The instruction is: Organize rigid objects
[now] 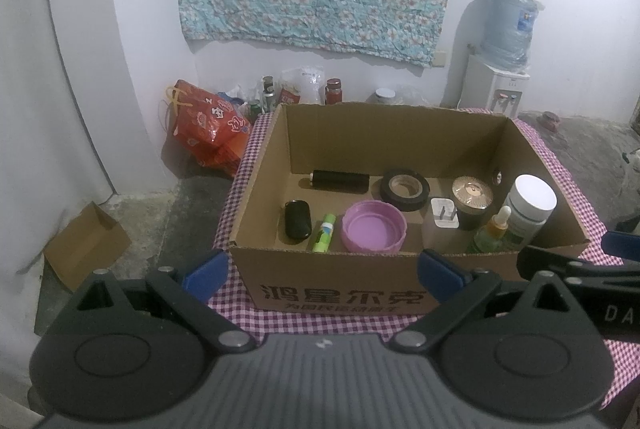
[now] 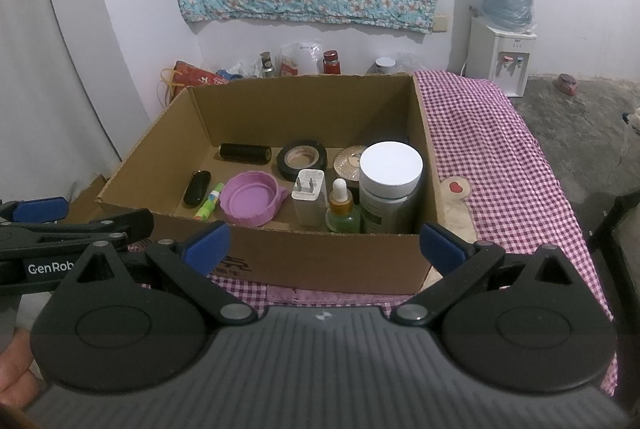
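An open cardboard box stands on a purple checked cloth. Inside lie a black cylinder, a roll of black tape, a pink lid, a black fob, a green tube, a white charger, a gold-topped jar, a dropper bottle and a white-capped bottle. My left gripper and right gripper both hover open and empty before the box's near wall.
The checked cloth covers a table with bare room right of the box. A red bag, bottles and jars line the far wall. A water dispenser stands at the back right. A small cardboard piece lies on the floor at left.
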`<state>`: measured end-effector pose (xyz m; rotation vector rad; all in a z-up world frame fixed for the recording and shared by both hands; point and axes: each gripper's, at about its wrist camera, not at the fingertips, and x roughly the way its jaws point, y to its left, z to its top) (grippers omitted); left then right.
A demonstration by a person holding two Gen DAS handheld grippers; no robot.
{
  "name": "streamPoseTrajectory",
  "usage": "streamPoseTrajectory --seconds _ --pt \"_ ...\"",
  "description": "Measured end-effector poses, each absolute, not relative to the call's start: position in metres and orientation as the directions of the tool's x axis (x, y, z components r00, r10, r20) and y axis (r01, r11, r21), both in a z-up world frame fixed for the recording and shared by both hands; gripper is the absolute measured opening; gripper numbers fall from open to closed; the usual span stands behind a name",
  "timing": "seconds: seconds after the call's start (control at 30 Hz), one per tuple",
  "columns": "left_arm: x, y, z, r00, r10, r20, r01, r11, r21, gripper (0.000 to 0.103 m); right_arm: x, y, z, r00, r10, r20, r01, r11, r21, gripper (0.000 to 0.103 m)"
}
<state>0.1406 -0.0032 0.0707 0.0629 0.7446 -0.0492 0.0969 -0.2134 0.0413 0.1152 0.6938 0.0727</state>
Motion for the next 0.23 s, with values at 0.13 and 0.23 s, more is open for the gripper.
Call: streamPoseTrajectory --seconds 0.13,0.23 --pt "0.1401 -0.0043 0.0709 0.734 -0.022 -0.678 0.067 0.997 0.040 0.101 0.0970 -0.2138 0.0415 0.766 0.105 -0.634 -0.028 0.991 0.130 0.101" --pt "0.1402 -0.0041 0.0708 0.734 -0.023 -0.678 0.067 0.997 0.039 0.101 0.0970 -0.2136 0.0414 0.766 0.106 -0.634 -0.029 0.991 0.131 0.101"
